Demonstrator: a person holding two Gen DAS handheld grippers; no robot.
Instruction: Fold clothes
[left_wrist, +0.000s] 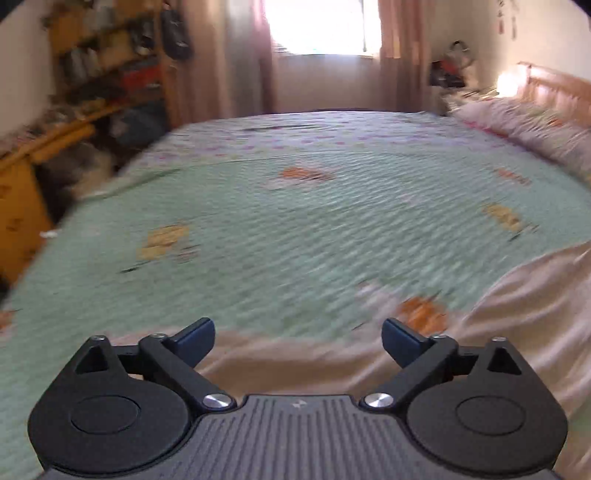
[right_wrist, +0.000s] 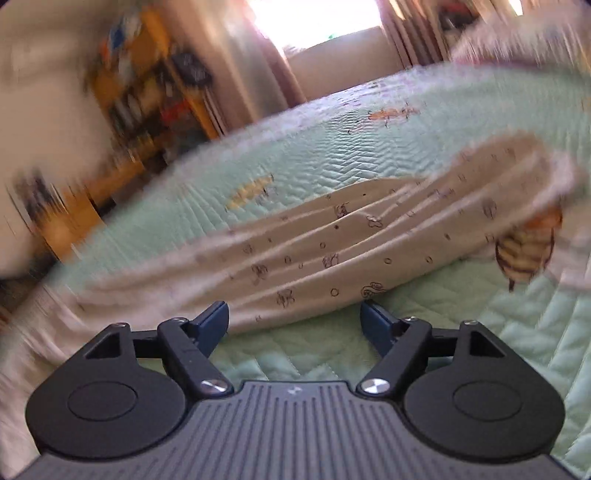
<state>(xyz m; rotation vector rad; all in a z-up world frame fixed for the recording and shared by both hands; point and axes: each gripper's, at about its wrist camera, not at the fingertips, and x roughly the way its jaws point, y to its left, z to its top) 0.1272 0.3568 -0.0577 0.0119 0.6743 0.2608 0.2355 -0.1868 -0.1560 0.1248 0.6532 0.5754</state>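
A cream garment (right_wrist: 332, 243) with small dark printed figures lies rumpled across the green quilted bedspread (right_wrist: 332, 147). In the left wrist view the same pale garment (left_wrist: 517, 314) spreads along the bottom and right. My left gripper (left_wrist: 298, 341) is open above the garment's near edge, nothing between its blue pads. My right gripper (right_wrist: 294, 325) is open too, hovering just in front of the garment's lower hem, its jaws empty. Both views are blurred by motion.
The bed's green spread (left_wrist: 295, 221) carries cartoon patches. Pillows (left_wrist: 524, 122) and a wooden headboard (left_wrist: 557, 86) stand at the right. A wooden desk and cluttered shelves (left_wrist: 92, 74) line the left wall. A bright curtained window (left_wrist: 321, 26) is at the far end.
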